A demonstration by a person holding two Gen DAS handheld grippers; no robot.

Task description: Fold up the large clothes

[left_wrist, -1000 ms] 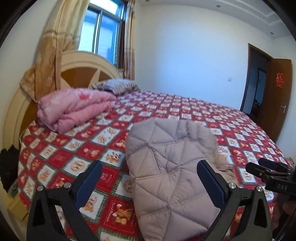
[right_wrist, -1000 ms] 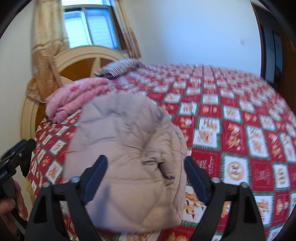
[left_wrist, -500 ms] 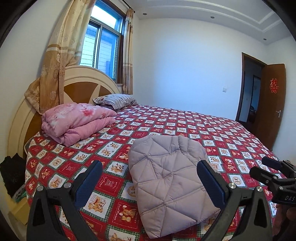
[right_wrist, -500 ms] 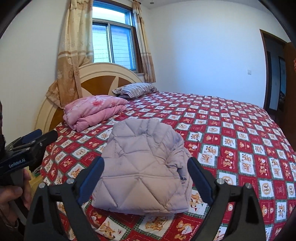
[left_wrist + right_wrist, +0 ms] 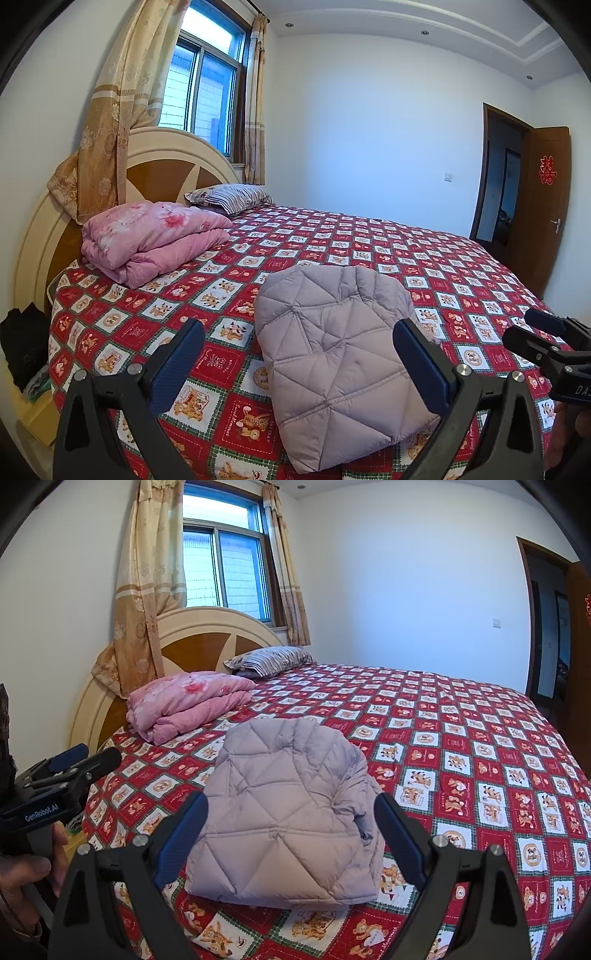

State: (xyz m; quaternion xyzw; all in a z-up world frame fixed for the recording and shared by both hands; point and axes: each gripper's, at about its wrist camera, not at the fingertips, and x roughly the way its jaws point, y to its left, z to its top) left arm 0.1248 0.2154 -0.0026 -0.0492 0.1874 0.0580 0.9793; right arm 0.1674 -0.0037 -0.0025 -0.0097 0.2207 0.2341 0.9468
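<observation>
Folded quilted jacket (image 5: 340,354) lies on the bed (image 5: 461,266), just ahead of both spread, empty grippers: left gripper (image 5: 306,363), right gripper (image 5: 291,834). Likely light, puffy and springy; pinch a hem edge, not the padded middle.

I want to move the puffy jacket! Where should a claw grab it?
Probably the puffy jacket's near folded edge, coming in low from the bed's front side. That edge faces both open claws, right claw and left claw, and looks thick, so the layers may stay together.
</observation>
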